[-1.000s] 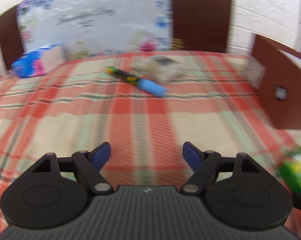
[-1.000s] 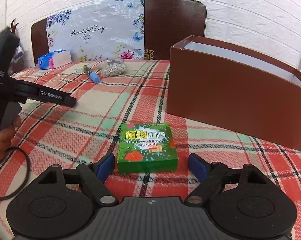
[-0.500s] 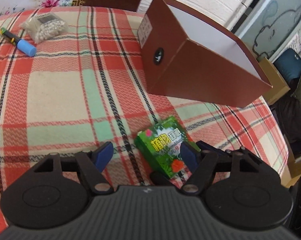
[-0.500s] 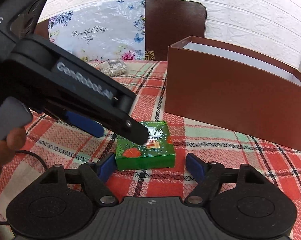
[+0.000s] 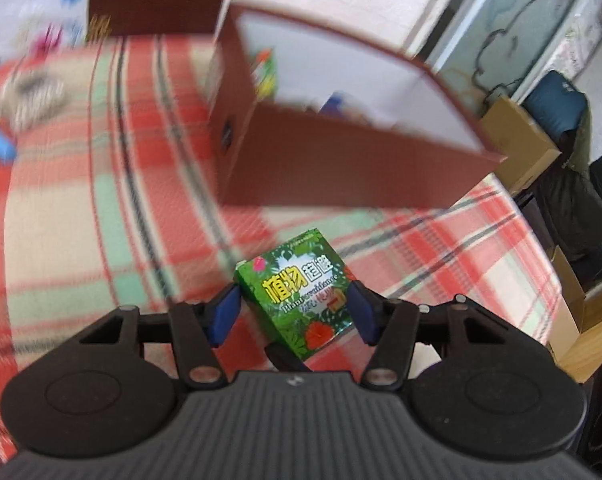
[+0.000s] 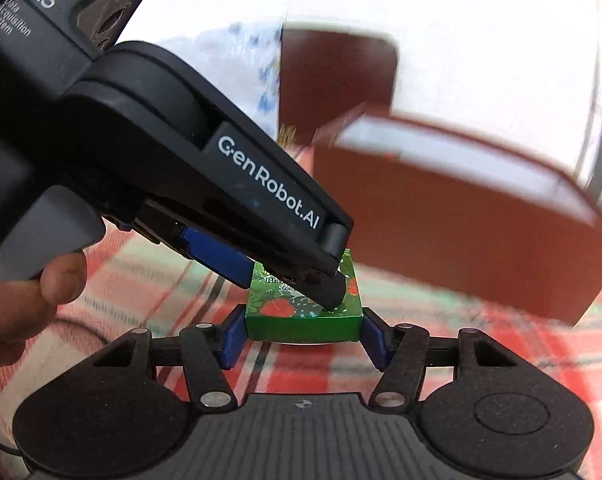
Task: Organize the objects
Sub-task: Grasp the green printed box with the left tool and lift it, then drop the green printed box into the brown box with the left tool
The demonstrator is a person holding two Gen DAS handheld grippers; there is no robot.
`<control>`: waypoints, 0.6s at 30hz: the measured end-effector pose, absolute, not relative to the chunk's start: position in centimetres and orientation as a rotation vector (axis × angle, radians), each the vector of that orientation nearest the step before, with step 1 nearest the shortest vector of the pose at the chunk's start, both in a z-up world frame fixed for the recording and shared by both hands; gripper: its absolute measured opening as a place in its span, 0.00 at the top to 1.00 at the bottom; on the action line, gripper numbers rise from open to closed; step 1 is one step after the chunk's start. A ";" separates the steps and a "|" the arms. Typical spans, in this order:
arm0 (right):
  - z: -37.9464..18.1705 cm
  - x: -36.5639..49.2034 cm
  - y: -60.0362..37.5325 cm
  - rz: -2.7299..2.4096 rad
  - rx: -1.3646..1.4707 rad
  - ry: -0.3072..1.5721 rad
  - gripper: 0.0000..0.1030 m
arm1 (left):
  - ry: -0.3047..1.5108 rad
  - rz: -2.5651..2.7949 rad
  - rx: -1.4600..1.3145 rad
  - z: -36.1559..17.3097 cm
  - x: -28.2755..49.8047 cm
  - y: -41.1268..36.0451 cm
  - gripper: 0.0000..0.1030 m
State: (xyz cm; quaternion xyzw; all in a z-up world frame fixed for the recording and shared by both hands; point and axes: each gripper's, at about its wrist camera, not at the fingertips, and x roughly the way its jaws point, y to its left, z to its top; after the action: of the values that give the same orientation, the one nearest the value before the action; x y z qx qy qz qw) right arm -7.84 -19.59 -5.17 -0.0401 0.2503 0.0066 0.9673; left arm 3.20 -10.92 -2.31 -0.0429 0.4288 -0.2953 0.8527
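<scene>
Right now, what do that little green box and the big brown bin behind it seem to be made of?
Green box: probably thin printed cardboard, slightly glossy, with crisp folded edges and colourful print. Brown bin: likely stiff paperboard, matte brown outside, white inside, with thin straight walls; blur leaves this uncertain.

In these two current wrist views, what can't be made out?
- Contents of the brown cardboard box: left wrist view, motion blur and its near wall leave only colour scraps.
- Green printed carton: right wrist view, the left gripper covers its top print.
- Far-table items: left view, blurred beyond identifying.
</scene>
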 end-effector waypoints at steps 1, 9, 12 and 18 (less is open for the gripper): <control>-4.4 -8.0 -19.9 0.001 -0.083 0.472 0.43 | 0.871 -0.630 -0.084 -1.3 3.0 -11.2 0.41; 0.1 -6.9 -24.0 -0.126 -0.120 0.277 0.43 | 0.700 -0.702 -0.017 5.5 5.1 -16.9 0.41; 1.1 -5.7 -26.7 -0.167 -0.112 0.262 0.43 | 0.667 -0.731 0.003 6.6 6.6 -20.0 0.41; 1.3 -2.7 -31.9 -0.232 -0.089 0.284 0.43 | 0.664 -0.768 0.045 6.6 9.7 -26.0 0.41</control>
State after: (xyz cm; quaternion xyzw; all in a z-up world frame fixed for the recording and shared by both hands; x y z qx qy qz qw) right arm -2.68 -31.91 1.35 -0.0444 0.1414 -0.1151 0.9822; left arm 9.71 -26.05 6.63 0.0216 0.3179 -0.3675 0.8737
